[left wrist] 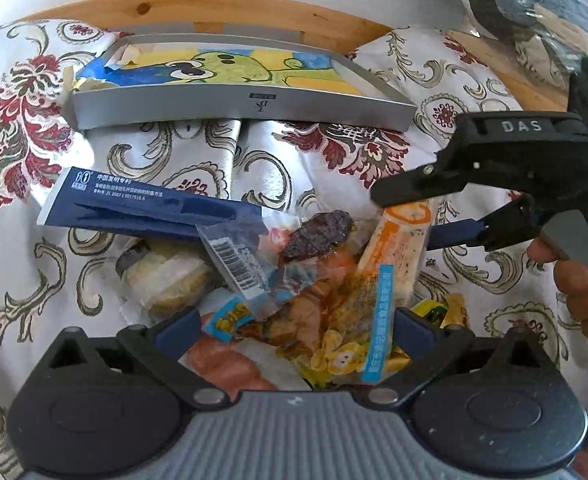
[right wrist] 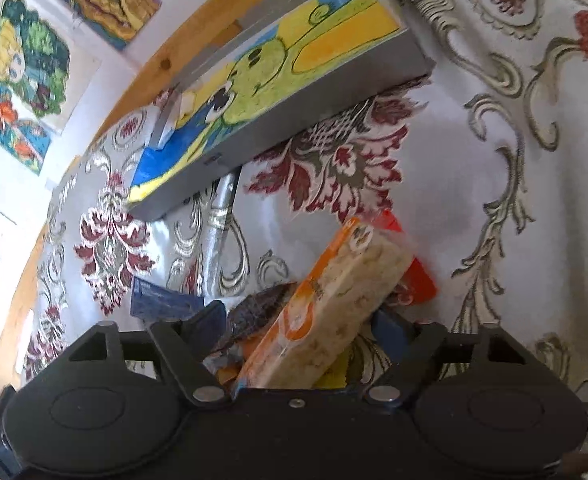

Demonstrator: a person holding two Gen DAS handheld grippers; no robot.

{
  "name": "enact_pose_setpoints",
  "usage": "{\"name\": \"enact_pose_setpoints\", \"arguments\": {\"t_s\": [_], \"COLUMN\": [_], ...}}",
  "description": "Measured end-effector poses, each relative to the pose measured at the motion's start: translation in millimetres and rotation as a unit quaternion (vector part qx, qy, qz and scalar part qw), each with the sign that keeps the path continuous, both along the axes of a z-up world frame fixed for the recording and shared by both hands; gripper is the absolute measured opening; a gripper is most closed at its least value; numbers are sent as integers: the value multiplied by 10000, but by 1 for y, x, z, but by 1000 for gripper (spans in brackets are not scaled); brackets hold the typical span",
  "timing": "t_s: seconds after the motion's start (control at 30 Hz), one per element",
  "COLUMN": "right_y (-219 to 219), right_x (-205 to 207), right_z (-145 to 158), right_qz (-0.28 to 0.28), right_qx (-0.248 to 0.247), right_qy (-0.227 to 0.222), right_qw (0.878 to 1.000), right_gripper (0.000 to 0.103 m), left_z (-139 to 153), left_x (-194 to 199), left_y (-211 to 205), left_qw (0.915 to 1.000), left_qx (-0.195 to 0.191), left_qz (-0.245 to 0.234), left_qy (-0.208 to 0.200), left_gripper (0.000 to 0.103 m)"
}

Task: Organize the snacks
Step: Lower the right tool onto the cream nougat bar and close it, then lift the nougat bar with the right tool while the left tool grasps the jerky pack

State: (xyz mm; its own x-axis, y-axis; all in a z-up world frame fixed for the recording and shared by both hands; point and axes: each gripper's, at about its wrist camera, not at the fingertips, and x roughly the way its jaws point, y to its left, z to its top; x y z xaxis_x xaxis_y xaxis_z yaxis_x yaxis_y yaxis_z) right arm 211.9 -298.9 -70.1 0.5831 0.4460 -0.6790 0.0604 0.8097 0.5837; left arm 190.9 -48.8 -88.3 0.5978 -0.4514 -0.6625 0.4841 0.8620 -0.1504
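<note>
Seemingly little has been sorted so far. From the left wrist view, the snack pile [left wrist: 294, 280] lies heaped on the floral tabletop [left wrist: 21, 128] at the centre, while the grey tray [left wrist: 245, 106] at 12 o'clock holds only a cartoon picture lining. A long blue packet [left wrist: 145, 206] lies across the pile at 10 o'clock, a dried-meat packet [left wrist: 318, 234] tops it, and a round cake [left wrist: 165, 276] sits at 9 o'clock. The left gripper [left wrist: 294, 332] hovers over the heap with its jaws spread, holding nothing. The right gripper [left wrist: 450, 208], held by a hand [left wrist: 582, 280] at 3 o'clock, has its jaws spread either side of the orange rice bar [left wrist: 402, 248].

From the right wrist view, the orange rice bar [right wrist: 334, 312] lies between the spread jaws of the right gripper [right wrist: 302, 328], not yet pinched as far as I can judge. The grey tray [right wrist: 326, 108] waits at 12 o'clock, well apart. Nearly every snack remains to be moved.
</note>
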Motion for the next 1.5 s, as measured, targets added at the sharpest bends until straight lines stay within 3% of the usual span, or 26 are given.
{"name": "enact_pose_setpoints", "arguments": {"t_s": [0.1,0.2,0.37,0.67,0.93,1.17,1.4,1.5], "right_y": [5,7,6,6,13,19,20,23], "right_x": [0,-1,-2,-2,-5,-9,-12,-14], "right_z": [-2,-4,-5,-4,2,11,18,20], "right_qz": [81,101,97,95,303,428,429,487], "right_qx": [-169,-259,-266,-318,-379,-613,-877,-1037], "right_qy": [49,100,100,85,-109,-351,-528,-606], "right_qw": [9998,9996,9995,9994,9988,9966,9938,9916], "right_gripper": [60,54,53,52,44,39,37,37], "left_z": [-1,-3,-4,-5,-1,3,5,5], "left_x": [0,1,2,0,-2,-11,-31,-36], "left_y": [-1,0,3,4,2,-1,-19,-23], "left_qw": [10000,9999,9999,9996,9989,9986,9940,9929], "left_qx": [77,97,29,151,220,238,841,925], "left_qz": [-34,-30,-3,57,265,384,263,318], "left_qy": [-46,-78,-107,-238,-305,-288,-643,-673], "left_gripper": [102,100,98,82,65,59,54,52]}}
